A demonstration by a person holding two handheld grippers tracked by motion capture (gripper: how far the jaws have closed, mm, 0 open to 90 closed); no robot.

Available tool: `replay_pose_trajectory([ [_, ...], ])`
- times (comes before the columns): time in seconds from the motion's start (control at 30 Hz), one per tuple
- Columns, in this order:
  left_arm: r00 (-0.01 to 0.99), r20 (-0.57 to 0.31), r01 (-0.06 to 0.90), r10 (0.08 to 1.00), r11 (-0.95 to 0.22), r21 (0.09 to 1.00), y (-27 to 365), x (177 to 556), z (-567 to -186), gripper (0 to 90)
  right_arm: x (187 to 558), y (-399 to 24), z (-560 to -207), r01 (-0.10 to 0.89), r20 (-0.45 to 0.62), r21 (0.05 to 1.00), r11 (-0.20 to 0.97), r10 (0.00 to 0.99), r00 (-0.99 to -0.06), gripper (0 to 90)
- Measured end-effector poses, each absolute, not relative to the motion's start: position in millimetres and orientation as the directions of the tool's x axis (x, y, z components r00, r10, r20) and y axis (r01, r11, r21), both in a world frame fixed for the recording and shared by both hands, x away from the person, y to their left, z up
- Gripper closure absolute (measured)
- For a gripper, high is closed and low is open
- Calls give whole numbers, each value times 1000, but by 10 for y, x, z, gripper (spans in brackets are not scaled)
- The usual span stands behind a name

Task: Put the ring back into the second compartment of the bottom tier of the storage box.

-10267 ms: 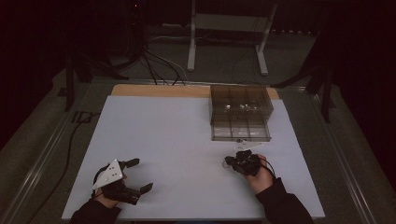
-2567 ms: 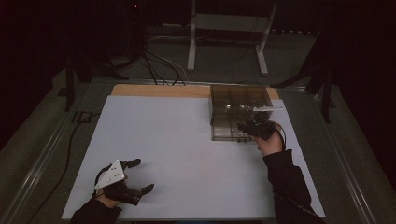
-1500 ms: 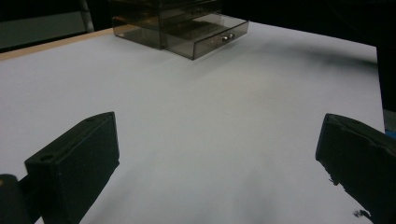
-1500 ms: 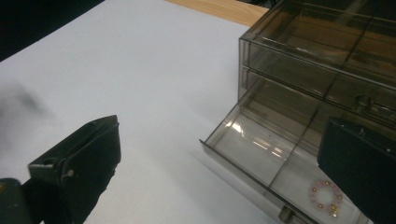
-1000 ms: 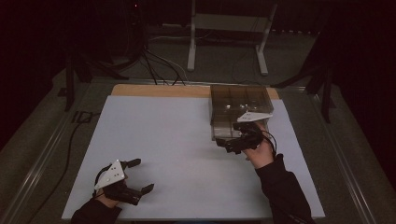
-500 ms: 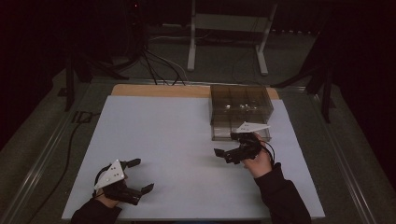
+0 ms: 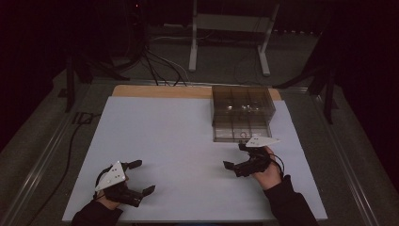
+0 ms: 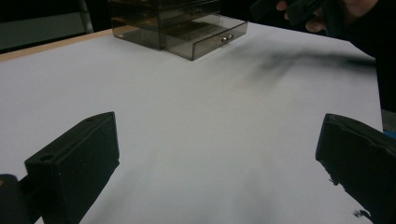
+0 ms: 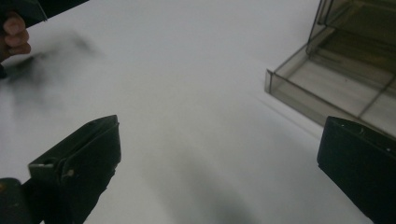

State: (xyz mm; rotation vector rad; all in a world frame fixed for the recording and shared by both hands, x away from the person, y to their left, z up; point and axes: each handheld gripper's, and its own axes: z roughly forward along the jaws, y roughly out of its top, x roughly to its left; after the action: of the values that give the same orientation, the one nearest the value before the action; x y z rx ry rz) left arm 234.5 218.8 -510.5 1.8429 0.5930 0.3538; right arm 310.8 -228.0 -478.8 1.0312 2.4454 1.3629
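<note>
Smoky clear plastic drawer box [image 7: 242,112] sits at the far edge of the white-covered worktop [image 7: 179,155], towards its right side, w/ the bottom drawer [image 8: 205,41] pulled part-way out towards the person, prob. so sth can go in or come out. Right gripper [image 7: 241,159] hovers just in front of that drawer, fingers spread wide & empty. Left gripper [image 7: 137,177] is parked near the near-left corner, well apart from the box, fingers also wide open w/ nothing between them, apparently idle.

Smoky, glossy clear-plastic drawer unit [image 7: 242,113] on a matt white sheet [image 7: 179,155]; bare wood counter [image 7: 155,91] edge; matt black jaws.
</note>
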Motion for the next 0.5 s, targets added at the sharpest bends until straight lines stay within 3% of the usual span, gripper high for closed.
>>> replay_pose_trajectory([
  [0.5,829,-44,222,557,-256,941,2191,2342,-5097,7,2845,-2620,-4906,502,196,799,331,646,-738,0],
])
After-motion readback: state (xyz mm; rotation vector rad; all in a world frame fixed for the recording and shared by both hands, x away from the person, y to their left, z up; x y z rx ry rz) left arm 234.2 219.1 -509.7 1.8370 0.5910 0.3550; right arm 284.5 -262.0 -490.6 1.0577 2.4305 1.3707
